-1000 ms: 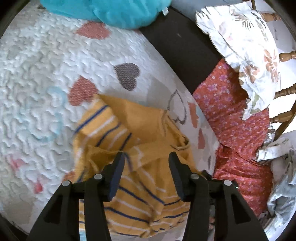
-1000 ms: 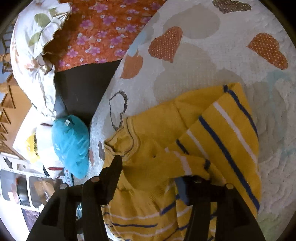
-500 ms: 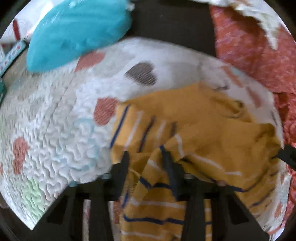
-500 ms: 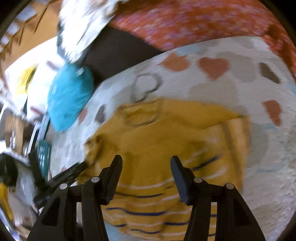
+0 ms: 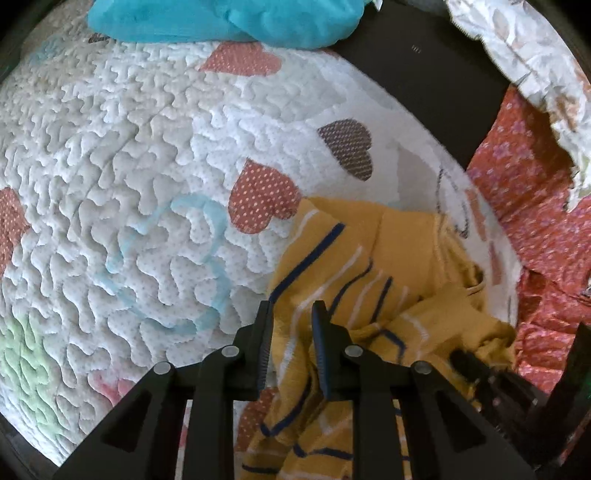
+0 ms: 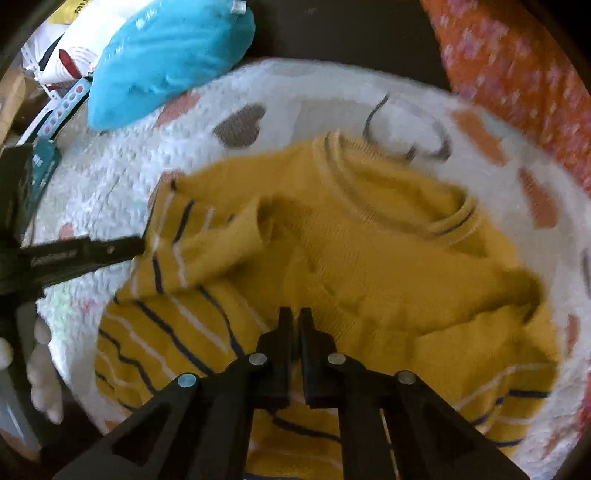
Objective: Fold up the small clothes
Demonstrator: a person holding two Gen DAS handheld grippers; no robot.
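A small yellow sweater (image 6: 369,258) with navy and white stripes lies rumpled on a white quilt (image 5: 129,184) with heart patches; it also shows in the left wrist view (image 5: 369,277). My left gripper (image 5: 291,314) is nearly closed on a striped fold at the sweater's left edge. My right gripper (image 6: 294,317) is shut, its tips pressed together on the sweater's middle, cloth bunched around them. The left gripper shows as a black bar in the right wrist view (image 6: 85,254). The right gripper shows at the lower right of the left wrist view (image 5: 517,391).
A turquoise cushion (image 6: 166,55) lies at the quilt's far edge, also in the left wrist view (image 5: 221,18). Orange floral fabric (image 5: 535,221) and a white floral cloth (image 5: 524,62) lie to the right. A dark gap (image 5: 424,74) runs beyond the quilt.
Both grippers have closed from open. The left moved to the sweater's left striped edge; the right came down onto the sweater's middle.
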